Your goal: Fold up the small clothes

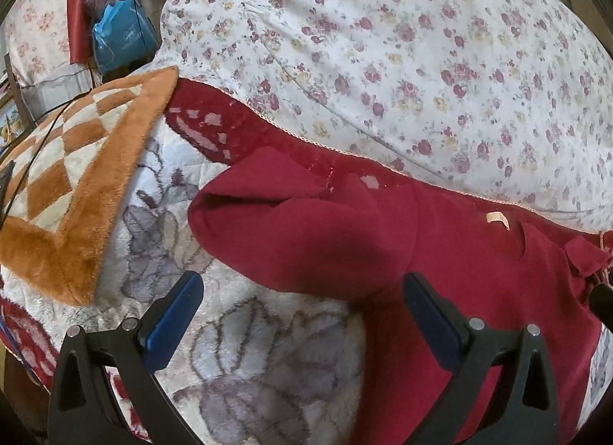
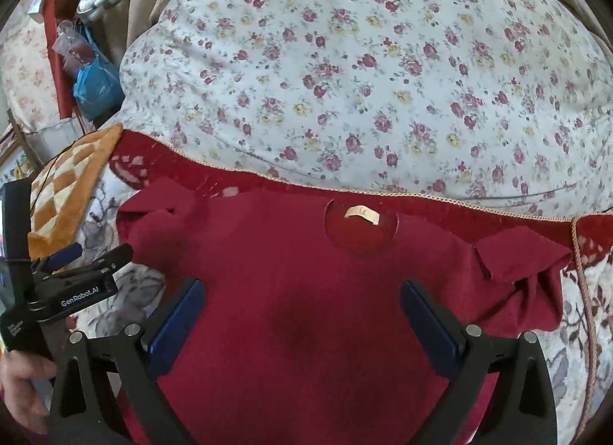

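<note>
A dark red small shirt [image 2: 306, 292] lies flat on the bed, neck label [image 2: 362, 214] up, both short sleeves crumpled at the sides. In the left wrist view the shirt [image 1: 440, 292] fills the right half, its left sleeve [image 1: 276, 215] folded and bunched. My left gripper [image 1: 302, 292] is open and empty, just below that sleeve; it also shows in the right wrist view [image 2: 80, 257] at the shirt's left edge. My right gripper [image 2: 302, 299] is open and empty above the shirt's chest.
A big floral quilt [image 2: 364, 81] lies piled behind the shirt. An orange and white checked plush mat [image 1: 76, 177] lies at the left. The bed cover [image 1: 268, 368] is white with grey leaf prints and a red border. Blue bags [image 1: 122, 35] hang at far left.
</note>
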`<state>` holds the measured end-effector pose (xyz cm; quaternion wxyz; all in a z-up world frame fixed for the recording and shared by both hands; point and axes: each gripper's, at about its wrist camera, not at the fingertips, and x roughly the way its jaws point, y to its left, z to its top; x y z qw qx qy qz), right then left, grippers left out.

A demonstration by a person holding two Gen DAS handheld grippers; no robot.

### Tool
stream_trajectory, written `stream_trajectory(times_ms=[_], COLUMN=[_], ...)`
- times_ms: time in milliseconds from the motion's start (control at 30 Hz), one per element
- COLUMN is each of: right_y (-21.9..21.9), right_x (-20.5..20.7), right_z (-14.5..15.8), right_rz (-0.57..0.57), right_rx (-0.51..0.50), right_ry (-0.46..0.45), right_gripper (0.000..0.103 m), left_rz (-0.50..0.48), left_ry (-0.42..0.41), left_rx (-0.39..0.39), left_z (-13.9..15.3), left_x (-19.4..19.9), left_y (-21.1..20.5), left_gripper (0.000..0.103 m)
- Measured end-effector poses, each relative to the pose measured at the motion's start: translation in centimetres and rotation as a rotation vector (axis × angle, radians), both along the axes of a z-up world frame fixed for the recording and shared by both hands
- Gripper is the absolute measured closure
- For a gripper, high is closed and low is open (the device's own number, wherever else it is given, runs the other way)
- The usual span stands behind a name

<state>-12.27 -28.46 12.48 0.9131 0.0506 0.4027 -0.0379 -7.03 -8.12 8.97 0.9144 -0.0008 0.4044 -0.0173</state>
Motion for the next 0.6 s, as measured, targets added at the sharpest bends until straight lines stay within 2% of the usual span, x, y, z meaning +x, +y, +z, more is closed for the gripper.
stream_trajectory(times_ms=[100,267,600], right_y=[0.2,-0.3,0.0], right_x=[0.5,0.7,1.2], right_z=[-0.7,-1.8,-2.6], right_rz=[-0.029,-0.077,-0.076], right_rx=[-0.017,-0.009,-0.017], right_ry=[0.004,0.01,0.001], right_gripper=[0.0,0.0,0.0], left_rz=[-0.028,-0.05,-0.041], left_ry=[-0.014,-0.02,-0.026], left_rx=[-0.008,0.021,0.043], left_z=[0.2,-0.1,-0.2], left_x=[0.0,-0.2,0.3], left_y=[0.0,-1.0,-0.9], left_gripper=[0.0,0.0,0.0])
